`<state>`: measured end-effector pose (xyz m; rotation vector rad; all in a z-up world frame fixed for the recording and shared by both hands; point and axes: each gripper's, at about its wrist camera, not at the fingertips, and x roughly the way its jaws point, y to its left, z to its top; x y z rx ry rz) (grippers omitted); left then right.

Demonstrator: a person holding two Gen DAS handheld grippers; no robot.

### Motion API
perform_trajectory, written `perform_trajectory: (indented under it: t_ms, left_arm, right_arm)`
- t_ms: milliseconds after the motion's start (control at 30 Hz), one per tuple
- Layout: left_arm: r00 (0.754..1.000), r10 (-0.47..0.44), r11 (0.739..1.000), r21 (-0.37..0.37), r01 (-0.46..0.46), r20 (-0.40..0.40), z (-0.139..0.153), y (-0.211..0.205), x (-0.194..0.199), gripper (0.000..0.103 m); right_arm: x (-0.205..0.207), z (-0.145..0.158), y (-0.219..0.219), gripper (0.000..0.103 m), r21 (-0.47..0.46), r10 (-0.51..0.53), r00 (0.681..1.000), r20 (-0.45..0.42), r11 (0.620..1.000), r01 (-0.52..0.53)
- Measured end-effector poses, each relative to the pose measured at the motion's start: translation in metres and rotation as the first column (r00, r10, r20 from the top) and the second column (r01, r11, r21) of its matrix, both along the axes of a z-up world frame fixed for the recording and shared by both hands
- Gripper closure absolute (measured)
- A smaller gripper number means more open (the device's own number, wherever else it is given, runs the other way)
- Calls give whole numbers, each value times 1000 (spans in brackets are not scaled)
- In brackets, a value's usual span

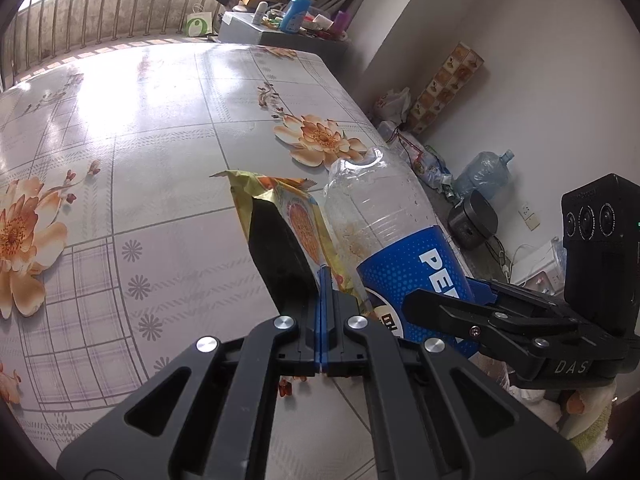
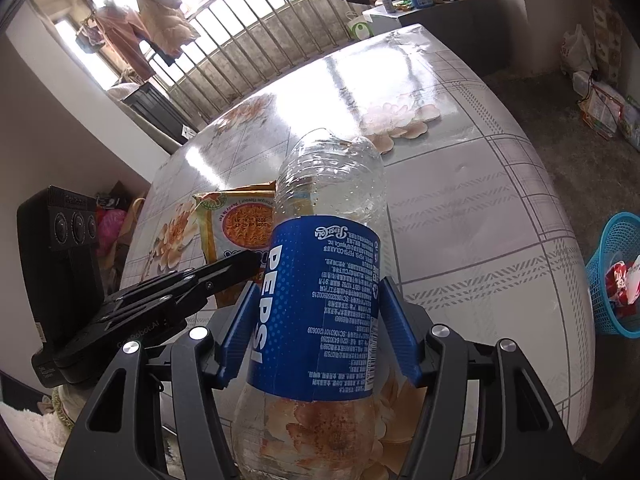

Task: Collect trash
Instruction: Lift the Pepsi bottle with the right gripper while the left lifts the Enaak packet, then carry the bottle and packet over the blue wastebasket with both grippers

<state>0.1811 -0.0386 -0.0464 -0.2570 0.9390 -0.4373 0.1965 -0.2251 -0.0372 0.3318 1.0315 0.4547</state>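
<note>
A yellow instant-noodle wrapper (image 1: 303, 222) sticks up from between the blue pads of my left gripper (image 1: 323, 278), which is shut on its lower edge just above the flowered table (image 1: 160, 128). Right beside it is an empty clear Pepsi bottle (image 1: 384, 216) with a blue label and no cap. My right gripper (image 2: 319, 286) is shut on that bottle (image 2: 320, 264), one blue pad on each side of the label, the neck pointing away. From the right wrist view, the left gripper (image 2: 244, 262) lies over the wrapper (image 2: 236, 220), left of the bottle.
A blue plastic basket (image 2: 612, 280) holding some wrappers stands on the floor to the right of the table. A grey cabinet (image 1: 256, 32) crowded with bottles is behind the table. Bags and a water jug (image 1: 486, 172) line the right wall.
</note>
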Motion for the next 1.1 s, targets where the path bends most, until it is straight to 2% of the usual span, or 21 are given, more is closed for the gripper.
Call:
perform_trajectory:
  t_ms: [367, 767, 900, 1100]
  left_arm:
    - [994, -11, 997, 72, 3, 105, 28, -2, -21, 103]
    - [981, -43, 997, 69, 30, 187, 61, -8, -46, 103]
    - [970, -93, 995, 56, 83, 224, 81, -22, -48, 103]
    - [940, -217, 976, 42, 213, 263, 111, -71, -32, 103]
  right_arm:
    - [-10, 15, -21, 44, 58, -49, 998, 31, 997, 47]
    - [-31, 38, -58, 44, 169, -125, 989, 83, 979, 109]
    - [-44, 45, -85, 44, 269, -180, 978, 101, 952, 147]
    - [-66, 45, -145, 44, 406, -319, 943, 100, 878, 254]
